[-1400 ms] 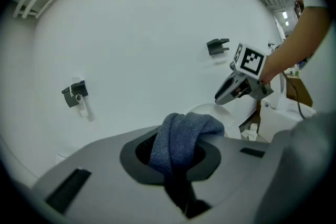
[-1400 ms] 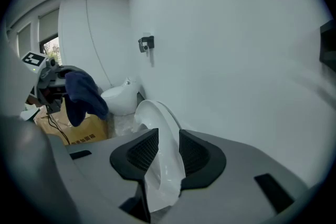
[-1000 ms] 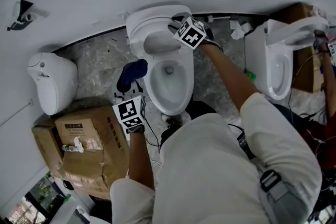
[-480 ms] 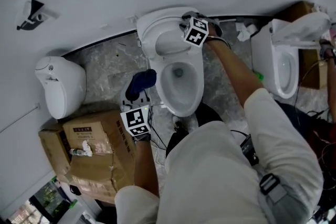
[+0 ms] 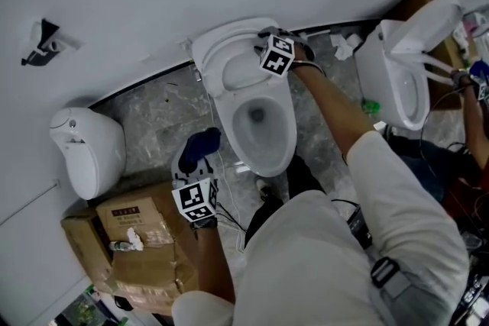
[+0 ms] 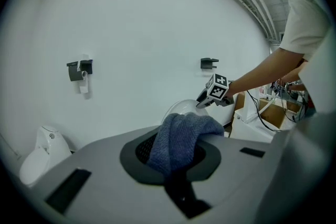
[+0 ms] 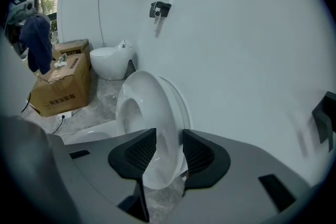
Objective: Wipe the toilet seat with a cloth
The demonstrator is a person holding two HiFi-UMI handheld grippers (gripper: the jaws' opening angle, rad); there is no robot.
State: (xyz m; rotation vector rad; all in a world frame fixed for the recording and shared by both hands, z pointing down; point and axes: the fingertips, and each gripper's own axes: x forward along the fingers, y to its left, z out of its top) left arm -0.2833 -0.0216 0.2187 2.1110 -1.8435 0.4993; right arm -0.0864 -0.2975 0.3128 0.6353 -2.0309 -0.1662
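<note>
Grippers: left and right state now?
Left gripper: closed on dark blue knitted cloth.
Right gripper: closed on rim of raised white plastic toilet seat.

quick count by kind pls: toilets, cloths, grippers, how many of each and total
toilets: 3 (centre toilet, right toilet, left toilet)
cloths: 1 (blue cloth)
grippers: 2 (left gripper, right gripper)
total: 6
</note>
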